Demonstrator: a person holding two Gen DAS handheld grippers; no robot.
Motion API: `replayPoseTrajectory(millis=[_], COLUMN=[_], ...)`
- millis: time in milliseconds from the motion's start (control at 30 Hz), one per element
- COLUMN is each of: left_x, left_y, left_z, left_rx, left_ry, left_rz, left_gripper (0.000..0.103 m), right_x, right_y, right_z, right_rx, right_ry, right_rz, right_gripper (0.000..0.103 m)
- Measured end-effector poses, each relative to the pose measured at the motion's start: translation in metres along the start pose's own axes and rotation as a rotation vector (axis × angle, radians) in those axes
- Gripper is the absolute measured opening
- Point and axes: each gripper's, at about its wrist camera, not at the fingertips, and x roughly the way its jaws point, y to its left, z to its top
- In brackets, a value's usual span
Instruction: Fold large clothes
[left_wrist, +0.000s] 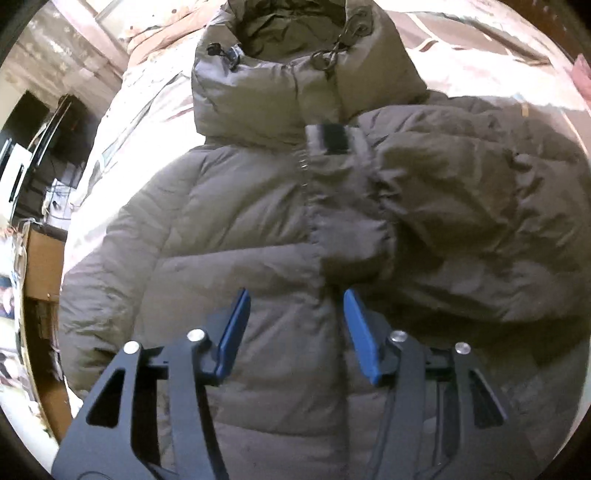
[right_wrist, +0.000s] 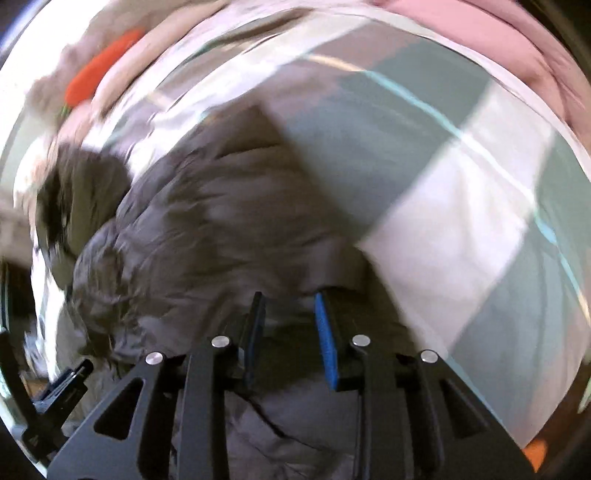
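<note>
An olive-grey hooded puffer jacket (left_wrist: 236, 229) lies front up on a bed, hood (left_wrist: 291, 62) at the far end. Its right sleeve (left_wrist: 461, 206) is folded across the chest, cuff (left_wrist: 351, 236) near the zipper. My left gripper (left_wrist: 295, 295) is open and empty, hovering over the jacket's lower front. In the blurred right wrist view the jacket (right_wrist: 207, 236) fills the left and bottom. My right gripper (right_wrist: 290, 297) is open over the jacket's edge, holding nothing. The left gripper (right_wrist: 62, 384) shows at the lower left there.
The bed has a checked white and grey-green cover (right_wrist: 424, 177) with a pink blanket (right_wrist: 480, 40) at the far side. An orange carrot-shaped toy (right_wrist: 99, 66) lies at the far left. A cardboard box (left_wrist: 42, 258) and dark furniture (left_wrist: 33, 147) stand left of the bed.
</note>
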Motion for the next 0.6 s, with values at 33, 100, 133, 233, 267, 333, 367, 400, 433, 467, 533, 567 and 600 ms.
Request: replayPoseTrajectory(millis=[33,100,133,233,267,333,367,400,433,467,533,567,600], left_x=[0.0,0.001,-0.002,-0.009,-0.011,-0.016,-0.018,-0.017,-0.017,-0.016,-0.015,-0.016,-0.017], left_y=[0.004,0.016,0.027,0.053,0.057,0.072,0.079,0.088,0.098,0.107,0.128,0.14,0.147], left_z=[-0.008,-0.018,-0.023,-0.033,-0.036,-0.046,-0.049,-0.053,-0.057,-0.061,-0.071,-0.077,-0.082], left_rx=[-0.004,-0.017,-0.024,-0.052,-0.058,-0.072,-0.082,-0.093,-0.104,-0.113,-0.14,-0.16,-0.173], left_ry=[-0.002,-0.013,-0.019,-0.025,-0.028,-0.031,-0.03,-0.028,-0.022,-0.018,-0.007,-0.004,-0.001], left_rz=[0.002,0.01,0.013,0.0,0.001,0.01,0.01,0.009,0.011,0.018,0.027,0.028,0.03], left_gripper=[0.054,0.054,0.054,0.054,0.055,0.059,0.061,0.061,0.061,0.061,0.062,0.064,0.069], right_x=[0.009,0.036,0.048,0.073,0.068,0.049,0.039,0.032,0.03,0.029,0.032,0.037,0.043], right_y=[0.012,0.039,0.047,0.066,0.068,0.078,0.086,0.097,0.107,0.126,0.162,0.171,0.179], right_z=[0.001,0.001,0.001,0.002,0.002,-0.001,-0.006,-0.013,-0.019,-0.03,-0.054,-0.065,-0.081], right_rx=[-0.035,-0.119,-0.155,-0.201,-0.186,-0.161,-0.167,-0.194,-0.22,-0.265,-0.331,-0.352,-0.375], right_ry=[0.013,0.031,0.038,0.076,0.076,0.037,0.008,-0.006,-0.008,0.004,0.054,0.085,0.134], right_rz=[-0.006,-0.07,-0.11,-0.217,-0.22,-0.164,-0.136,-0.119,-0.109,-0.083,-0.023,-0.011,-0.002], right_gripper=[0.041,0.064,0.067,0.067,0.067,0.067,0.067,0.069,0.069,0.069,0.069,0.069,0.07])
